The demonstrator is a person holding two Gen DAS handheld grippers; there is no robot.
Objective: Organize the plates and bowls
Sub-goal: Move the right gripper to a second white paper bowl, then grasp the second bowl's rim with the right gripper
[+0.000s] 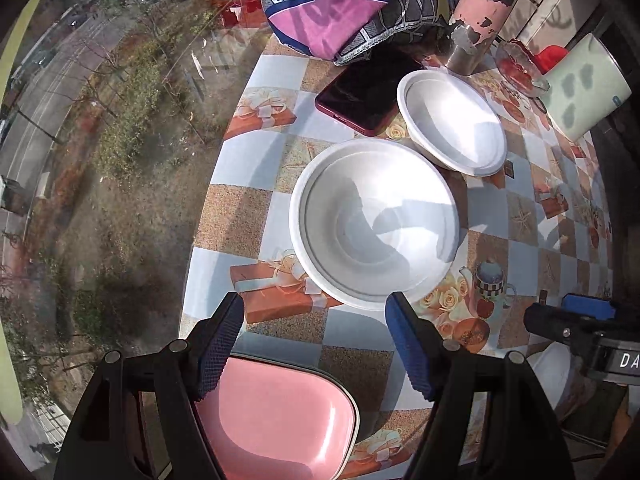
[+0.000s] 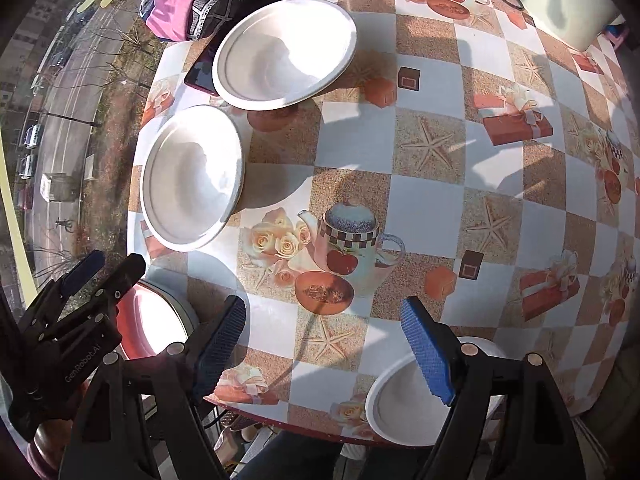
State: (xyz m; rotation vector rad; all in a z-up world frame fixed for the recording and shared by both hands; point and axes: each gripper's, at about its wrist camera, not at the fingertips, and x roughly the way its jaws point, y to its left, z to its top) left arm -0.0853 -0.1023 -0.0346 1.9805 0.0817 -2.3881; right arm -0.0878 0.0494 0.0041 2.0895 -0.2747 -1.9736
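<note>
Two white bowls (image 2: pixel 192 178) on patterned tablecloth (image 2: pixel 424 152), window (image 1: pixel 100 140) beside, perhaps glass

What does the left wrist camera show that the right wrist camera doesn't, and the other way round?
Only the left wrist view shows the peeling pink tumbler whole and most of the dark red phone. Only the right wrist view shows the white bowl at the near table edge. Both share the two white bowls, nearer and farther, the pink dish, the patterned cloth, and the left gripper and right gripper, both open and empty.
</note>
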